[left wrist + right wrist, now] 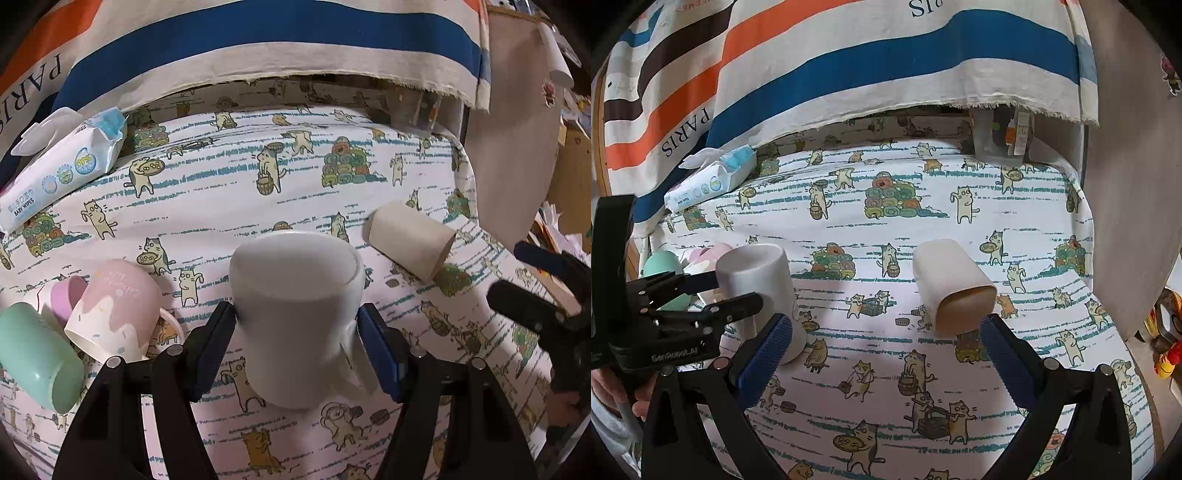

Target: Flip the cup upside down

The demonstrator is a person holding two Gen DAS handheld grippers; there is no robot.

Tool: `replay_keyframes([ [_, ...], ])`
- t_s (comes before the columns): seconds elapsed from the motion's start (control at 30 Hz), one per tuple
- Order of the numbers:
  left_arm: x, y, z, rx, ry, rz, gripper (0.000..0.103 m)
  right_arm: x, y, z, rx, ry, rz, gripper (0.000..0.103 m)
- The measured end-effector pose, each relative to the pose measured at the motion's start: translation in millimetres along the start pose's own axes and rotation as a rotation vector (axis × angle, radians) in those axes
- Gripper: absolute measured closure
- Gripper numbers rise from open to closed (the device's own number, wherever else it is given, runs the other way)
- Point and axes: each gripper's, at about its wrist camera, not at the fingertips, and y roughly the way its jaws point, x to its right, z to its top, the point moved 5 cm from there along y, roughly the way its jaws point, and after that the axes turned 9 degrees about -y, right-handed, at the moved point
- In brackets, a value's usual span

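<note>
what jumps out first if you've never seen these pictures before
The left tongs clamp a white ceramic mug standing upside down on the cat-print tablecloth, dead centre of the left wrist view. To its right a cream cup with a brown inside lies on its side, just ahead of the open right tongs. A cluster of pink and mint-green plastic cups lies toppled at the left edge.
</note>
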Motion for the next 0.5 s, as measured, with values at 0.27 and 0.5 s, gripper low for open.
replay_keyframes([
  [0.27,-4.6,-0.5,-7.3,-0.031,-0.010,-0.010,0.036,-6.8,-1.6,-0.4,0.000,-0.014,0.005,0.001],
  [0.5,-12.0,-23.6,3.3,0.067,-0.013,0.007,0.021,-10.0,-10.7,8.1,0.031,-0.020,-0.002,0.001],
])
